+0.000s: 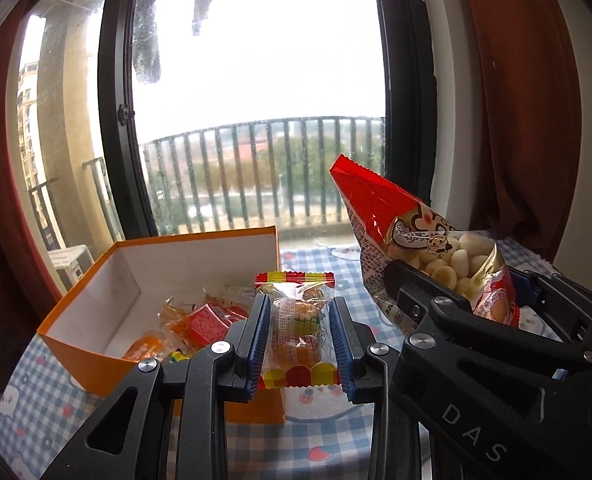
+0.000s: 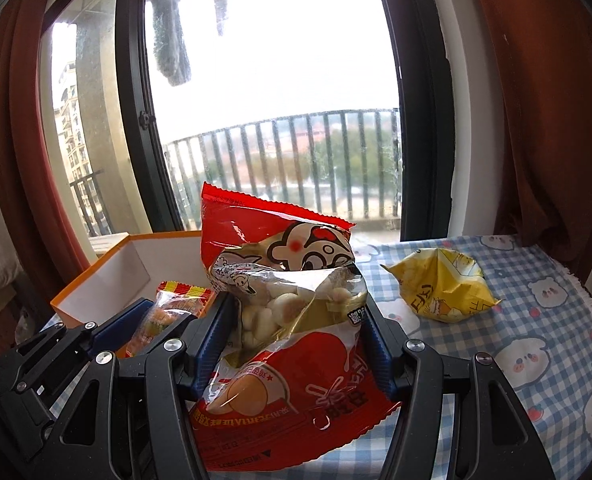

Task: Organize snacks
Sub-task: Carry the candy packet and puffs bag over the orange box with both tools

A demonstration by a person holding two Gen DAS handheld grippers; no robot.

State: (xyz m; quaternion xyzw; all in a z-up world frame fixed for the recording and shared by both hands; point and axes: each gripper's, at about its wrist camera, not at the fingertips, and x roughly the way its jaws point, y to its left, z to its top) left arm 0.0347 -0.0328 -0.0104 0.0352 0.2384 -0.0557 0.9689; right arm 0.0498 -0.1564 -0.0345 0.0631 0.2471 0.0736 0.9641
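- The left gripper pinches a clear jelly-cup packet between its blue ribbed pads, one pad pressed on each long side of the packet.
- That packet has a red-and-yellow striped seal at the top and coloured blocks at the bottom; it is held up at the near right corner of the orange box, partly above the box's open top.
- The right gripper is clamped on a red biscuit-ball bag, its pads squeezing both sides of the bag's lower half; the bag stands roughly upright, with pale round pieces showing through its clear window.
- In the left wrist view the right gripper and its bag sit just to the right of the left gripper, near but not touching it.
- The orange box, white inside, stands on the checked tablecloth that covers the surface; several orange and red wrapped snacks lie on its floor.
- A crumpled yellow snack bag lies on the cloth to the right of the right gripper, well apart from the box.
- Beyond the surface are a dark-framed window, a balcony railing outside and a reddish-brown curtain at the right.
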